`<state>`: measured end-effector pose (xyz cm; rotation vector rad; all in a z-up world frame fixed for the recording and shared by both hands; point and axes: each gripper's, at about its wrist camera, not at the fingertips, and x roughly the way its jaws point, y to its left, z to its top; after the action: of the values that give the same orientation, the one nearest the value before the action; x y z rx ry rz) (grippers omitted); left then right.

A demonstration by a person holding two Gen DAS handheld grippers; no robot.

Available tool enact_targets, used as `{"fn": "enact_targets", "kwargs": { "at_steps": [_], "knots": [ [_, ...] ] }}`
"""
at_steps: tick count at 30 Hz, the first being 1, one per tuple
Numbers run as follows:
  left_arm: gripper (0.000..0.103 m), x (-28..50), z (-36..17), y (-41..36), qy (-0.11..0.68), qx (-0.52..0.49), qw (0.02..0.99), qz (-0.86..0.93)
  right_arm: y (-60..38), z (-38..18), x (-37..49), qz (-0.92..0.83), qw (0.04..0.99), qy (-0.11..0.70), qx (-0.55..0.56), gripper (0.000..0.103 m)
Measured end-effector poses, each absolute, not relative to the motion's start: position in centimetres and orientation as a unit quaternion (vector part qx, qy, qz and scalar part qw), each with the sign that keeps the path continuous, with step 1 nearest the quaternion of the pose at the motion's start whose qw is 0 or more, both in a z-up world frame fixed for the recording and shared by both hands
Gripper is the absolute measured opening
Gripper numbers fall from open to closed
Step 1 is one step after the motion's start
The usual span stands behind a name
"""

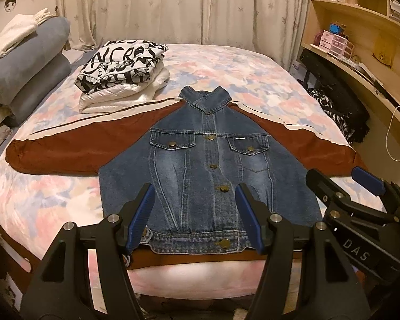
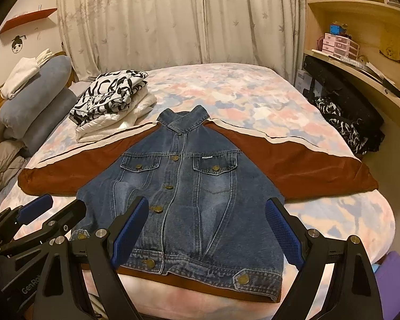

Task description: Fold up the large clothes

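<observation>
A denim jacket (image 1: 200,160) with rust-brown sleeves lies flat and face up on the bed, buttoned, both sleeves spread out sideways; it also shows in the right wrist view (image 2: 200,192). My left gripper (image 1: 194,213) is open and empty, hovering above the jacket's hem near the bed's front edge. My right gripper (image 2: 208,226) is open and empty, also above the hem, to the right of the left one. The right gripper shows at the right edge of the left wrist view (image 1: 341,181). The left gripper shows at the lower left of the right wrist view (image 2: 53,208).
A stack of folded clothes (image 1: 122,74) sits on the floral bedsheet (image 1: 240,74) behind the left sleeve. Blue pillows (image 1: 26,64) lie at the left. A wooden desk and shelves (image 1: 360,53) stand at the right, with dark clothing (image 1: 338,112) beside the bed.
</observation>
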<state>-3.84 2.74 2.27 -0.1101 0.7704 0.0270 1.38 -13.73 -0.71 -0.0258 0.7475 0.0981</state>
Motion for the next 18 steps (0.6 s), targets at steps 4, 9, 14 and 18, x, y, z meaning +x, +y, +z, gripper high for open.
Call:
{"fn": "enact_targets", "kwargs": {
  "at_steps": [4, 9, 14, 18],
  "knots": [
    [0.060, -3.56, 2.08, 2.49, 0.379, -0.050, 0.924, 0.017, -13.93, -0.73, 1.24, 0.045, 0.930, 0.365, -0.013, 0.090],
    [0.060, -3.45, 1.98, 2.22, 0.379, -0.047, 0.924, 0.019, -14.34, -0.81, 1.47, 0.043, 0.929, 0.368, -0.012, 0.090],
    [0.060, -3.30, 1.89, 2.14, 0.382, -0.051, 0.922, 0.017, -14.36, -0.85, 1.49, 0.039, 0.929, 0.368, -0.014, 0.090],
    [0.060, -3.22, 1.64, 2.10, 0.384, -0.051, 0.922, 0.015, -14.32, -0.96, 1.51, 0.038, 0.929, 0.368, -0.015, 0.090]
  ]
}}
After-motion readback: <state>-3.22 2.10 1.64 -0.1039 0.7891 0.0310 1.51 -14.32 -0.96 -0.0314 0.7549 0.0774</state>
